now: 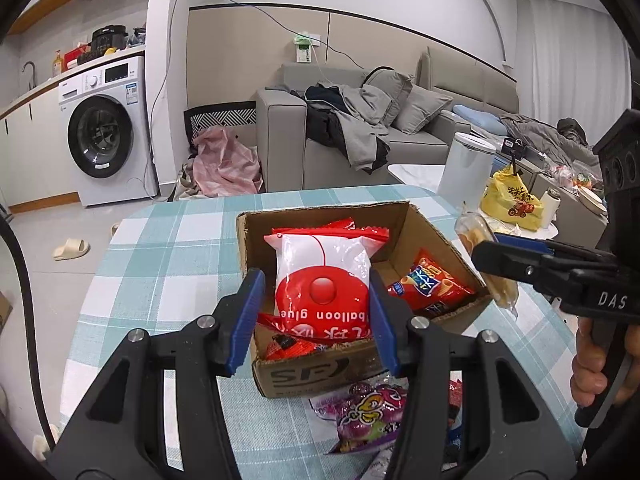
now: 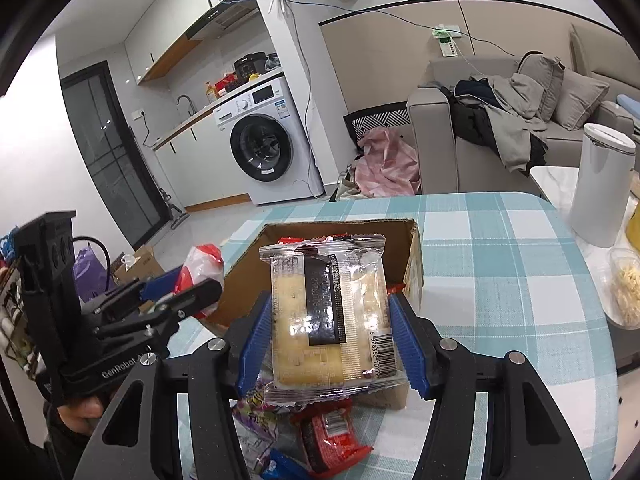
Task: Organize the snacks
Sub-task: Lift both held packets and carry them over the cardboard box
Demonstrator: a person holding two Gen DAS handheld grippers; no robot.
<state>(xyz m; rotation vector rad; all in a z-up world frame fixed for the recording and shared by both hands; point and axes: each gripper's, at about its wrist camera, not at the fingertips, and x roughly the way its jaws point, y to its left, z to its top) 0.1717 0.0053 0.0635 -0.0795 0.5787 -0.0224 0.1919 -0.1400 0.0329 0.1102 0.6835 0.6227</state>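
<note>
My left gripper [image 1: 318, 312] is shut on a red and white snack pack [image 1: 322, 280] marked "balloon glue" and holds it over the open cardboard box [image 1: 312, 376]. The box holds a red chip bag [image 1: 432, 284] and other red packets. My right gripper [image 2: 328, 340] is shut on a clear-wrapped cracker pack [image 2: 324, 320] and holds it above the box's [image 2: 414, 272] near right side. The right gripper also shows in the left wrist view [image 1: 486, 256], gripping the cracker pack [image 1: 474, 234]. The left gripper shows in the right wrist view [image 2: 188, 286], holding its pack [image 2: 202, 268].
Loose snacks lie in front of the box: a purple candy bag [image 1: 368, 412], a red packet [image 2: 332, 436] and a blue one [image 2: 284, 466]. A white canister [image 2: 600, 188] stands past the plaid table's [image 2: 500, 260] far right corner. A yellow bag [image 1: 510, 200] sits beyond.
</note>
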